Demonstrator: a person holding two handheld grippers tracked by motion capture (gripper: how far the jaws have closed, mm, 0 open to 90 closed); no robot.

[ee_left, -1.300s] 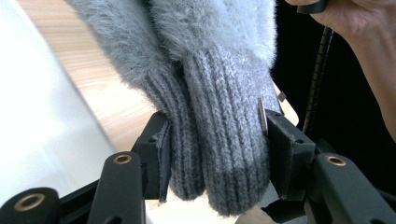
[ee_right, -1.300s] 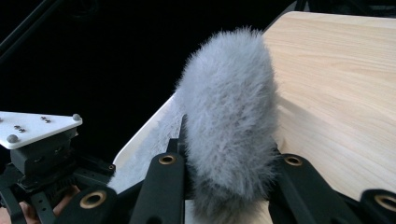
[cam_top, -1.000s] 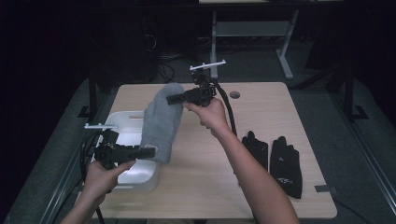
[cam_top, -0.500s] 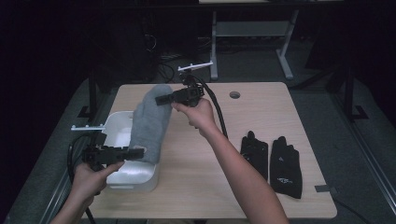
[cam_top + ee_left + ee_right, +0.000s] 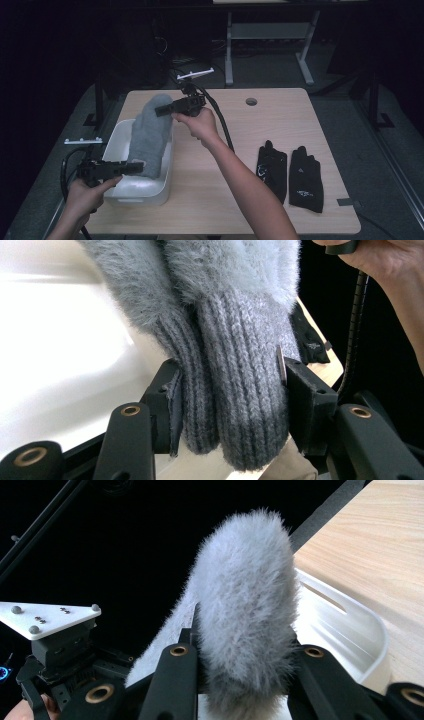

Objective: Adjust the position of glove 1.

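Clearly the grey fuzzy mitten (image 5: 149, 134) is soft and light: it sags in a long limp span between the two grippers, over the white plastic bin (image 5: 113, 145) at the left of the high view's counter (image 5: 280, 130). The left gripper (image 5: 131, 169), low at the frame's left, has its jaws partly closed on the ribbed knit cuff (image 5: 235, 405), which fills the gap and bunches between the pads. The right gripper (image 5: 165, 110), nearer the frame's centre, is pinched on the fluffy fingertip end (image 5: 245, 615). I judge the cuff the better hold, since the ribbing is firm and grippy, while the pile end compresses and could slip out. Two black gloves (image 5: 290, 172) lie flat at the counter's right.
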